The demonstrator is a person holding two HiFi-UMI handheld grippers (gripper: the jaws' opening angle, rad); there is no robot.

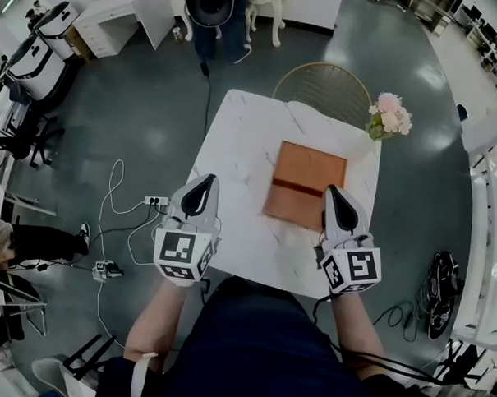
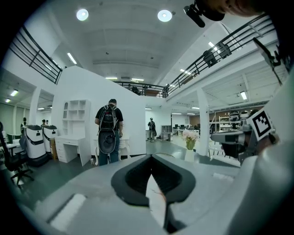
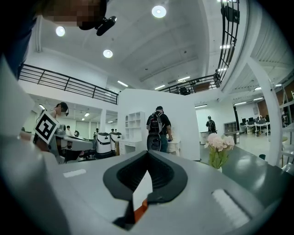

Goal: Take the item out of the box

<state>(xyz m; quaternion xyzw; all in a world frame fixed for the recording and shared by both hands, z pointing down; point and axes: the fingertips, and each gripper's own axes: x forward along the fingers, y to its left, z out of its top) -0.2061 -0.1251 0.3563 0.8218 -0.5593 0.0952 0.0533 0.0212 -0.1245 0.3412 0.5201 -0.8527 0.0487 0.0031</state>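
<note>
The task stood at its opening step: nothing had been taken out, and the flat copper-brown square box (image 1: 307,175) lay closed on the white marble bench (image 1: 235,135), a dark seam running across its top. The item itself could not be seen; presumably it was inside.

The left hand-held gripper (image 1: 204,178) hovered over bare marble just left of the box, clenched on nothing, its jaws meeting at the tips. The right hand-held gripper (image 1: 333,190) hung at the box's near right edge, likewise clenched and empty; through the gap behind its tips the right gripper view showed a sliver of orange, most likely the box.

The next move, by my reckoning, called for parting at least one pair of jaws and catching the lid's edge to lift it, perhaps with the other gripper steadying the base so that the shallow box did not slide on the smooth marble.
</note>
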